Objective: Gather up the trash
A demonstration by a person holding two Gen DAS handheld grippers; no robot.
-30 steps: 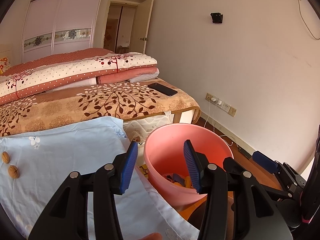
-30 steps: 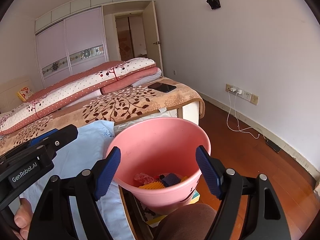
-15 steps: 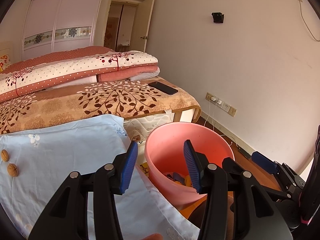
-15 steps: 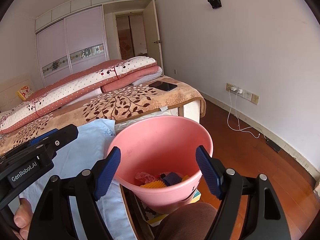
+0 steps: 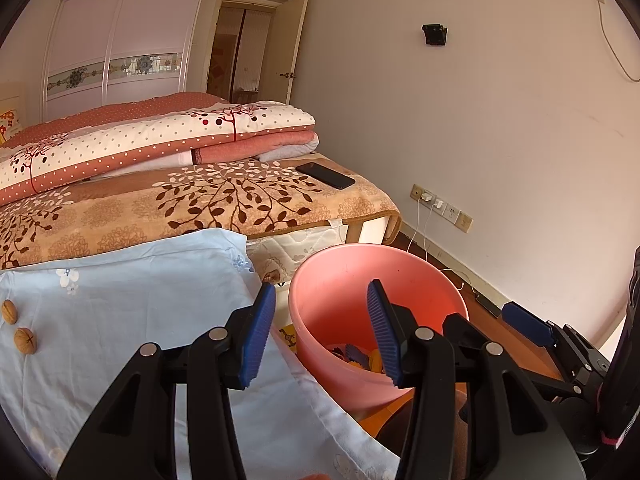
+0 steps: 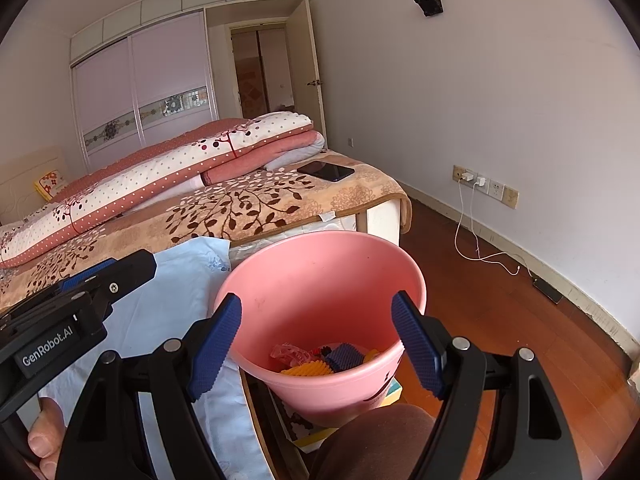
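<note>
Right hand-held gripper (image 6: 316, 344) hiding bucket (image 6: 320, 256) rim

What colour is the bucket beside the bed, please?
Pink bucket; clearest in the right wrist view.

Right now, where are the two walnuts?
Left wrist view only: the two walnuts lie at the far left on the light blue cloth, well left of the pink bucket, apart from both open grippers.

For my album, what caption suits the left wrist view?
Open left gripper hovering between two walnuts on blue cloth and a pink bucket.
</note>
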